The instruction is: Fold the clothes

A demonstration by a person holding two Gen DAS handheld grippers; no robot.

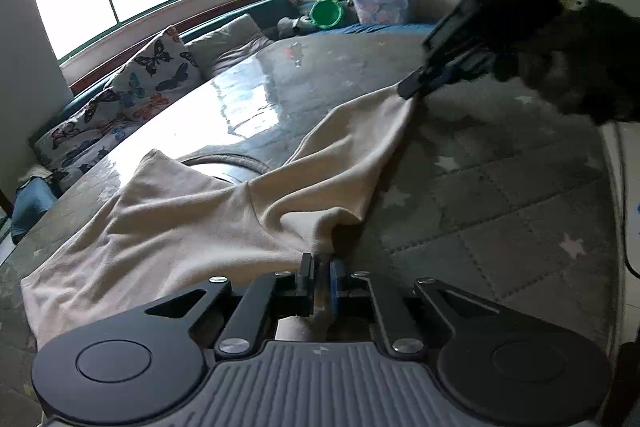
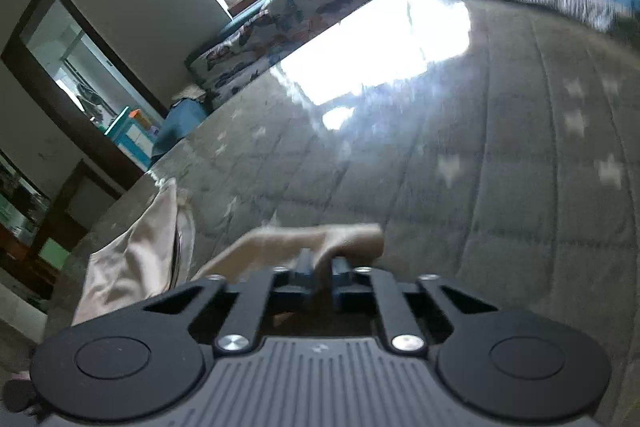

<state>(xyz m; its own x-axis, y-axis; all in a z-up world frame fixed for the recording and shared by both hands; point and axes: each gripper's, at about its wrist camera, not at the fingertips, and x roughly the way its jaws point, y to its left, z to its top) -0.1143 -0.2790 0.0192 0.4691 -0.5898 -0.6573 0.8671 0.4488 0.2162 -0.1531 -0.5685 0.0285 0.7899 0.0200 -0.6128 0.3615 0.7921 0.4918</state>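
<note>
A cream garment [image 1: 168, 227] with a grey neckline lies spread on the grey quilted bed [image 1: 500, 211]. In the left wrist view my left gripper [image 1: 321, 265] is shut on a bunched corner of the garment near the bottom centre. The right gripper [image 1: 414, 91] shows at upper right, held in a dark furry sleeve, pinching the far corner so the cloth edge stretches between both grippers. In the right wrist view the right gripper [image 2: 322, 265] is shut on a fold of the cream garment [image 2: 132, 267], which trails off to the left.
Butterfly-print pillows [image 1: 132, 87] line the window side of the bed. A green bowl [image 1: 326, 14], a clear storage box [image 1: 384, 5] and toys sit at the far end. A doorway [image 2: 72, 75] opens beyond the bed's left edge.
</note>
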